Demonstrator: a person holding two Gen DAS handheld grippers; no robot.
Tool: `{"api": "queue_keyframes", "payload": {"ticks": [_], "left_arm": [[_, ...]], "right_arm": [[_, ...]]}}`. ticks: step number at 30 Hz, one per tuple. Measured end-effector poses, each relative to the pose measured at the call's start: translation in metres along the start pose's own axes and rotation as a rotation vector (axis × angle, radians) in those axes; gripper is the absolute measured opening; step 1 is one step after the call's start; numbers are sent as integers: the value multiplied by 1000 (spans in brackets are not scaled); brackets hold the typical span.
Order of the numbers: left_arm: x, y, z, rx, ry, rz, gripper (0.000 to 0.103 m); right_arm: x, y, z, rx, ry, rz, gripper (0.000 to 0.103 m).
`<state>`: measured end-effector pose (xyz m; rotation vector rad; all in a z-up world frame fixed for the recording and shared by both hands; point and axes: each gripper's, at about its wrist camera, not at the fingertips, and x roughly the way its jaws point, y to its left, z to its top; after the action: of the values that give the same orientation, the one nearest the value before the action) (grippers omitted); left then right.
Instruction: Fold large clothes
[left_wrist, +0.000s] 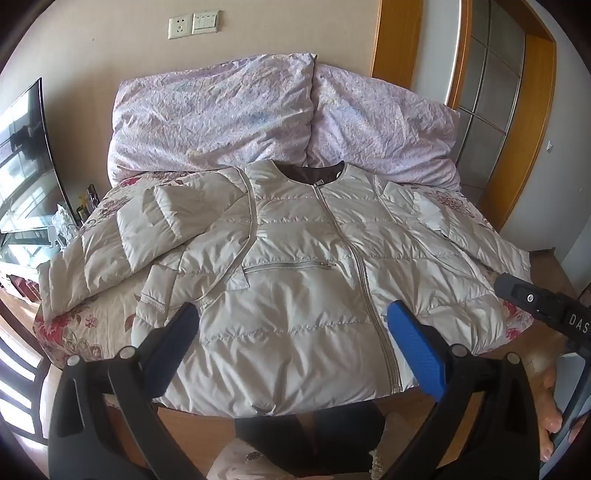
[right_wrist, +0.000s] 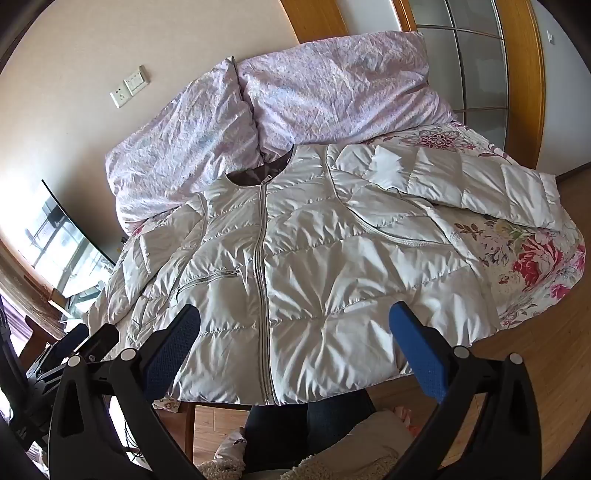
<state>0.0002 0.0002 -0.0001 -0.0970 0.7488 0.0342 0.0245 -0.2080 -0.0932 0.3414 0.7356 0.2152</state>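
A shiny cream quilted jacket lies front up and zipped on a bed, collar toward the pillows. Its left sleeve is bent back over itself; its right sleeve stretches out to the side. My left gripper hangs above the jacket's lower hem, wide open, nothing between its blue pads. My right gripper hovers over the same hem region, also wide open and empty. The right gripper's black body shows at the right edge of the left wrist view; the left gripper shows at the left of the right wrist view.
Two lilac pillows lean on the wall behind the jacket. A floral bedspread covers the bed. A television stands at the left, a wooden door frame at the right. A person's dark trouser legs stand at the bed's near edge.
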Motion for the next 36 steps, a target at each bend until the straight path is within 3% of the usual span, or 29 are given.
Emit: {"api": "queue_keyframes", "payload": {"ticks": [36], "left_arm": [[3,3,3,-7,-1,0,101]], "right_arm": [[3,0,-1,2,3,1,102]]}}
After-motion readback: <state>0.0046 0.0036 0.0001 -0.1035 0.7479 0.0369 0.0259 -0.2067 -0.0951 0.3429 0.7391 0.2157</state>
